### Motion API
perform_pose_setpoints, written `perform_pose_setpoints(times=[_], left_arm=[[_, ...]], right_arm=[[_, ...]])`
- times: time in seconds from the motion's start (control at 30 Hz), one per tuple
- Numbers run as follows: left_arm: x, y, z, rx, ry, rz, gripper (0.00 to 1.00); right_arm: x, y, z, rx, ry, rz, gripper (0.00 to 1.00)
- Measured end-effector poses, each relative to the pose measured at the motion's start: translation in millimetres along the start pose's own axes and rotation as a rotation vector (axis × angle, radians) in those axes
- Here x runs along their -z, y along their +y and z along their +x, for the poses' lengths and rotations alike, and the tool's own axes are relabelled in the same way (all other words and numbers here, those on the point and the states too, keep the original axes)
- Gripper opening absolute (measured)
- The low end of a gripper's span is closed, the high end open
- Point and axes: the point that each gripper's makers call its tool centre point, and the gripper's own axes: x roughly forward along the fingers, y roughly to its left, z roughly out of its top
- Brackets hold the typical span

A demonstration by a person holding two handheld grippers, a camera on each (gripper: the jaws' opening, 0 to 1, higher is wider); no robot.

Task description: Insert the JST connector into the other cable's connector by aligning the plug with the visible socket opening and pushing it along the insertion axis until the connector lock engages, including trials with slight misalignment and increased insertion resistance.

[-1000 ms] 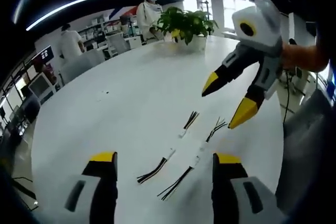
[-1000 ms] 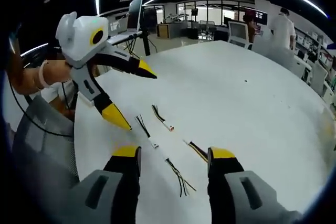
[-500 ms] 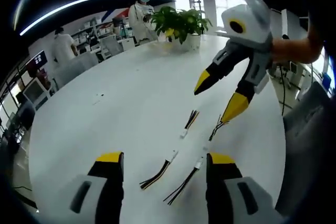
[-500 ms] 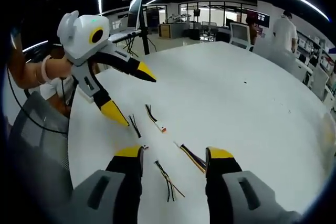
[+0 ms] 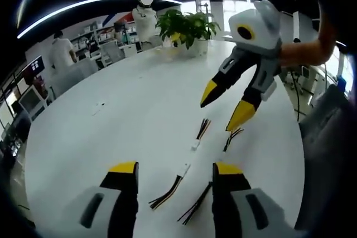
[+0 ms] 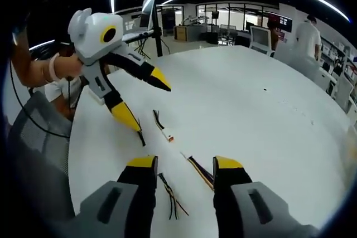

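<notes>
Several short cables with black, red and yellow wires lie on the white table (image 5: 128,115). In the left gripper view one cable (image 5: 201,129) ends in a white connector (image 5: 194,145), and another cable (image 5: 168,189) lies between my own jaws. My left gripper (image 5: 174,170) is open above them, holding nothing. My right gripper (image 5: 222,108) comes in from the right, open, its lower tip just over a far cable (image 5: 232,136). In the right gripper view my right gripper (image 6: 185,164) is open over a cable (image 6: 199,169). The left gripper (image 6: 144,101) hovers open beside a connector cable (image 6: 163,126).
A potted plant (image 5: 187,26) stands at the table's far end, with people and desks behind it. A grey chair (image 5: 329,137) sits at the table's edge near the person's arm. A monitor (image 6: 148,4) stands beyond the table. A small scrap (image 5: 99,106) lies at the left.
Both views have come closer to the cables. The right gripper has moved left and down toward the far cables. The cables lie as before.
</notes>
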Motion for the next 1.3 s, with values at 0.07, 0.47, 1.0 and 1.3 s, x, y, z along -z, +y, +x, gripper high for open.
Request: perform_pose_setpoints(times=[0.07, 0.47, 1.0, 1.3], left_arm=[[-2.7, -0.6, 2.5, 0.017, -0.027, 0.05, 0.41], [2.5, -8.6, 16.8, 0.105, -0.039, 0.096, 0.31], [20.7, -1.4, 23.5, 0.182, -0.009, 0.134, 0.2], [23.8, -7.3, 30.8, 0.24, -0.034, 0.183, 0.17]], right_arm=[[-0.6, 0.1, 1.4, -0.003, -0.003, -0.014, 0.36], [3.8, -1.2, 16.4, -0.102, 0.009, -0.159, 0.27], [15.9, 3.5, 31.3, -0.204, 0.014, -0.27, 0.23], [15.5, 1.0, 38.7, -0.256, -0.042, -0.289, 0.14]])
